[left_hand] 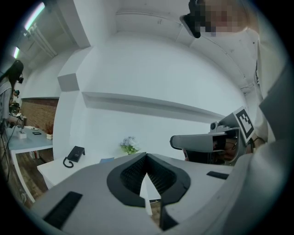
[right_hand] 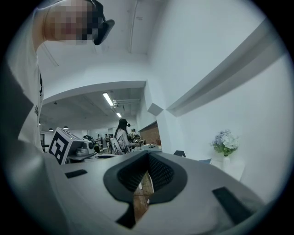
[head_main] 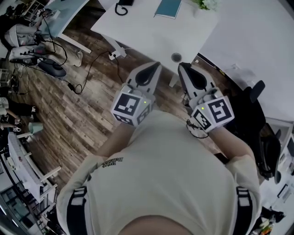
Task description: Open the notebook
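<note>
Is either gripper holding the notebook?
No, the notebook lies on the white table, apart from the left gripper and the right gripper, both shut with nothing between their jaws.

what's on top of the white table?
A black phone, a blue notebook and flowers. The table runs past the frame edge there; nothing covers them.
</note>
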Action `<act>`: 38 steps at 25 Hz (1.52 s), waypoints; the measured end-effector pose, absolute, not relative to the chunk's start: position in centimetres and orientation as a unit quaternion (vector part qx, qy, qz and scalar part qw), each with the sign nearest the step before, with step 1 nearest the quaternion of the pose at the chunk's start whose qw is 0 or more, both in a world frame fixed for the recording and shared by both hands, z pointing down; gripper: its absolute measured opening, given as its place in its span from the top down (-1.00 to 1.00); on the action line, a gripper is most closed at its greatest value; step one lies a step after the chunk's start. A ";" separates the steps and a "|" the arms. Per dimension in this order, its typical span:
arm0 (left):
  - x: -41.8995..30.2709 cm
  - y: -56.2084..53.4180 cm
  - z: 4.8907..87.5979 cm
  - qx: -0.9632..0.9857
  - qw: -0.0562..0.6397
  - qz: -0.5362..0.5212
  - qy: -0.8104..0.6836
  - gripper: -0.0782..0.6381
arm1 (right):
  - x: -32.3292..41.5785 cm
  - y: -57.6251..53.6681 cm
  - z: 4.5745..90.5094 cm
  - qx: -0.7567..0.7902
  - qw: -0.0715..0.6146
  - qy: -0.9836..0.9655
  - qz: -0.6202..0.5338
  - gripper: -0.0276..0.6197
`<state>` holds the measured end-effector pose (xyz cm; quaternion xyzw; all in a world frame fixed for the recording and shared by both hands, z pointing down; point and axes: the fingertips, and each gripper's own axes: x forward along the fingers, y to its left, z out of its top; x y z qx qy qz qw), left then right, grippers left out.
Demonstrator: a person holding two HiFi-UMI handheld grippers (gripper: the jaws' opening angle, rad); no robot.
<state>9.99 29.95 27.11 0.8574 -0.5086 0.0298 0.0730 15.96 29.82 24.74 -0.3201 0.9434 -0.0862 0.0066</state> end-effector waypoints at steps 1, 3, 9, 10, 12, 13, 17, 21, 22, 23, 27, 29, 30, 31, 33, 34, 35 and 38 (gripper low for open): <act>9.8 29.4 27.3 0.857 0.072 0.029 -0.509 0.75 | 15.7 29.3 24.8 -0.321 0.007 0.943 -0.084 0.91; 9.6 28.2 27.6 0.861 0.068 0.028 -0.503 0.75 | 15.3 28.0 25.2 -0.324 0.009 0.942 -0.085 0.91; 7.8 24.3 28.6 0.869 0.074 0.022 -0.488 0.75 | 13.0 23.8 26.9 -0.338 0.011 0.936 -0.101 0.91; 7.4 23.7 28.9 0.870 0.077 0.024 -0.487 0.75 | 12.5 23.2 27.2 -0.339 0.010 0.935 -0.105 0.91; 6.6 22.4 29.4 0.871 0.084 0.027 -0.484 0.75 | 11.5 21.9 27.8 -0.339 0.007 0.934 -0.110 0.91; 6.2 21.7 29.7 0.871 0.087 0.027 -0.483 0.75 | 11.0 21.3 28.1 -0.339 0.005 0.934 -0.112 0.91; 4.4 19.2 30.2 0.871 0.089 0.033 -0.482 0.75 | 9.2 18.6 28.8 -0.342 -0.001 0.932 -0.119 0.91; 2.7 16.4 30.6 0.872 0.095 0.037 -0.478 0.75 | 7.8 15.7 29.3 -0.349 -0.009 0.929 -0.124 0.91; 2.3 15.6 30.8 0.873 0.097 0.037 -0.477 0.75 | 7.4 15.0 29.5 -0.352 -0.012 0.928 -0.125 0.91; 2.0 14.8 31.0 0.873 0.100 0.038 -0.475 0.75 | 7.1 14.2 29.7 -0.354 -0.014 0.927 -0.127 0.91; 0.8 11.1 31.4 0.879 0.108 0.040 -0.463 0.75 | 5.9 10.7 30.2 -0.367 -0.023 0.921 -0.132 0.91; 0.2 9.1 31.3 0.883 0.114 0.042 -0.453 0.75 | 5.2 8.8 29.9 -0.378 -0.027 0.916 -0.135 0.91; 0.0 8.1 31.1 0.886 0.117 0.042 -0.446 0.75 | 4.9 7.8 29.6 -0.384 -0.028 0.913 -0.137 0.91; -0.2 7.1 31.0 0.889 0.120 0.043 -0.440 0.75 | 4.6 6.9 29.4 -0.391 -0.030 0.910 -0.138 0.91; -0.6 5.2 30.7 0.895 0.124 0.047 -0.426 0.75 | 4.0 5.1 29.1 -0.402 -0.033 0.904 -0.141 0.91; -0.8 4.3 30.7 0.898 0.124 0.048 -0.420 0.75 | 3.7 4.3 29.1 -0.408 -0.034 0.901 -0.143 0.91; -1.0 3.3 30.6 0.901 0.125 0.049 -0.413 0.75 | 3.4 3.4 29.2 -0.414 -0.036 0.898 -0.145 0.91; -1.9 0.4 30.3 0.909 0.122 0.049 -0.396 0.75 | 2.3 0.7 29.1 -0.431 -0.039 0.889 -0.148 0.91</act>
